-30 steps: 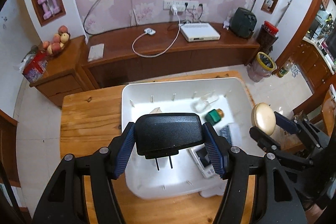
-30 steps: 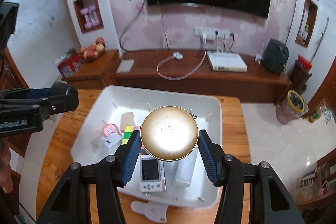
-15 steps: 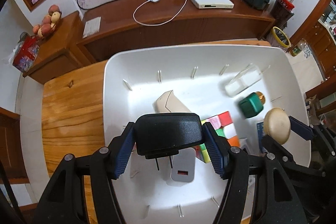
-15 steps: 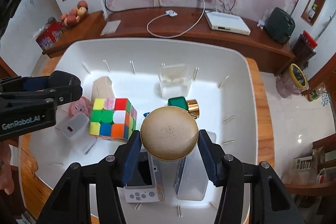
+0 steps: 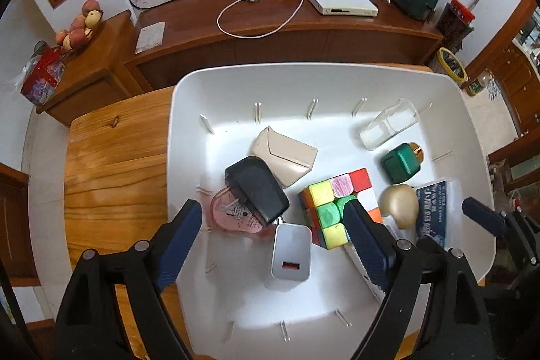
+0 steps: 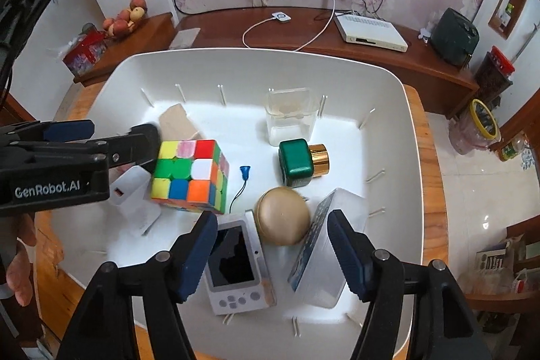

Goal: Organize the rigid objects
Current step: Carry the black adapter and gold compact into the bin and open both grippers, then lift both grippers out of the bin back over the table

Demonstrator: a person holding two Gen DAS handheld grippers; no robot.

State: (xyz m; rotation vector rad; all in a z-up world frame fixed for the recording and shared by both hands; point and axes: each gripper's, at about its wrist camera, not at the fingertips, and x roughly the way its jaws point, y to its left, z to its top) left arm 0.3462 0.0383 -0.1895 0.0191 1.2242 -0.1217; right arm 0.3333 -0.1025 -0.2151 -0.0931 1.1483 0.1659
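In the left wrist view my left gripper [image 5: 271, 218] hangs over the white bin [image 5: 303, 68] with its jaws opening and nothing pressed between them. Just beyond its pads the black charger [image 5: 256, 191] lies free, partly on a pink disc [image 5: 233, 215] and against a beige case [image 5: 285, 156]. In the right wrist view my right gripper [image 6: 271, 223] is also opening. The gold round compact [image 6: 281, 215] rests on the white bin [image 6: 270, 51] floor between the pads, touching neither. The compact [image 5: 400, 204] also shows at the right of the left wrist view.
The bin also holds a colour cube [image 6: 190, 171], a white charger [image 5: 292, 253], a green bottle with a gold cap [image 6: 298, 162], a clear box [image 6: 290, 117], a handheld game device [image 6: 236, 262] and a clear case [image 6: 324, 245]. A wooden table [image 5: 111, 164] carries the bin.
Both grippers have sunk into the bin and their jaws have spread. The black charger has left the left jaws and the gold compact the right jaws; both now lie in the bin.
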